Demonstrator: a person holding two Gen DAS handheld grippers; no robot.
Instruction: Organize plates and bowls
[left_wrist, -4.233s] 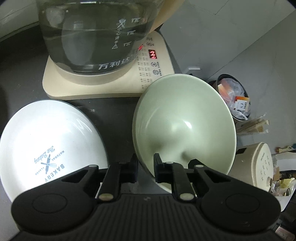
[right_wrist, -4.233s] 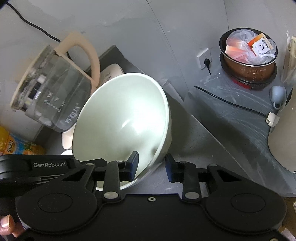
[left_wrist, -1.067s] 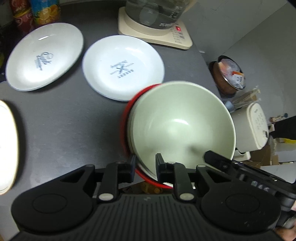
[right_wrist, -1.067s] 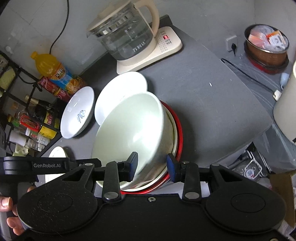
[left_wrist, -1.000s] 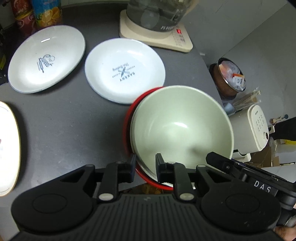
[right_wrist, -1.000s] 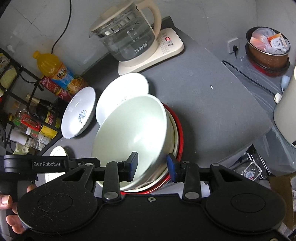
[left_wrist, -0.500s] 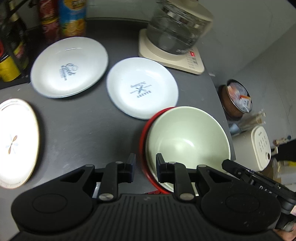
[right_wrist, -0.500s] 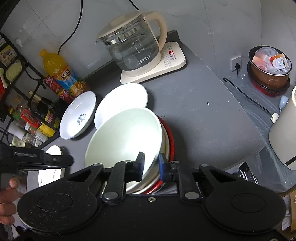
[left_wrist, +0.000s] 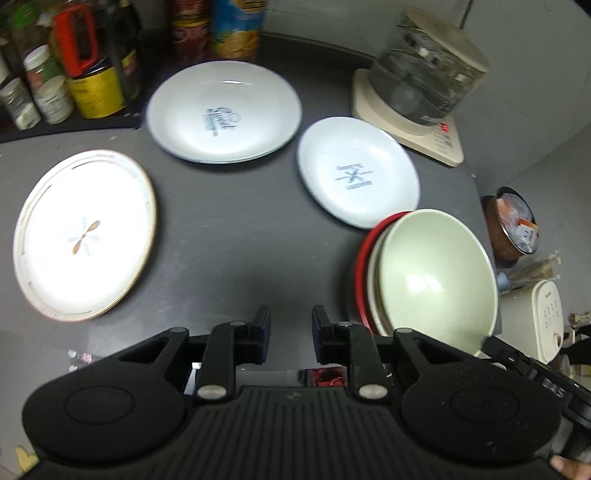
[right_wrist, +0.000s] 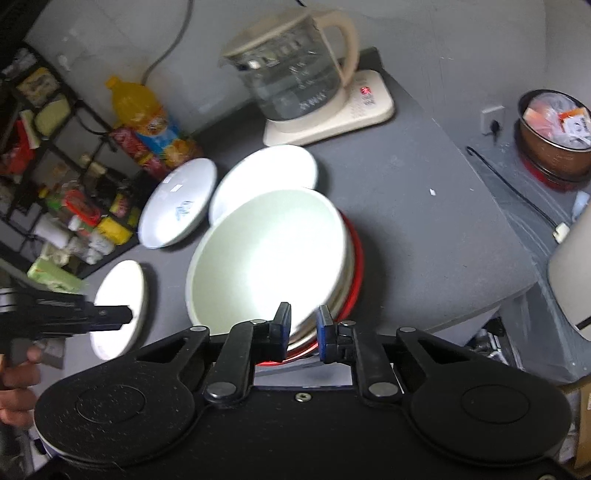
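Green bowl (right_wrist: 269, 254) stacked ahead of right claw (right_wrist: 303, 334); both claws parted, empty.

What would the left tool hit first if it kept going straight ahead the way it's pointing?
Probably the bare dark countertop: the left tool points between the gold-rimmed plate and the stacked green bowl. Depth is uncertain.

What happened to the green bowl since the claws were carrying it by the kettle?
Both claws carried the green bowl away from the kettle and set it in the red-rimmed stack. The left claw let go and backed off left; the right claw also seems to have let go. The three white plates stayed put.
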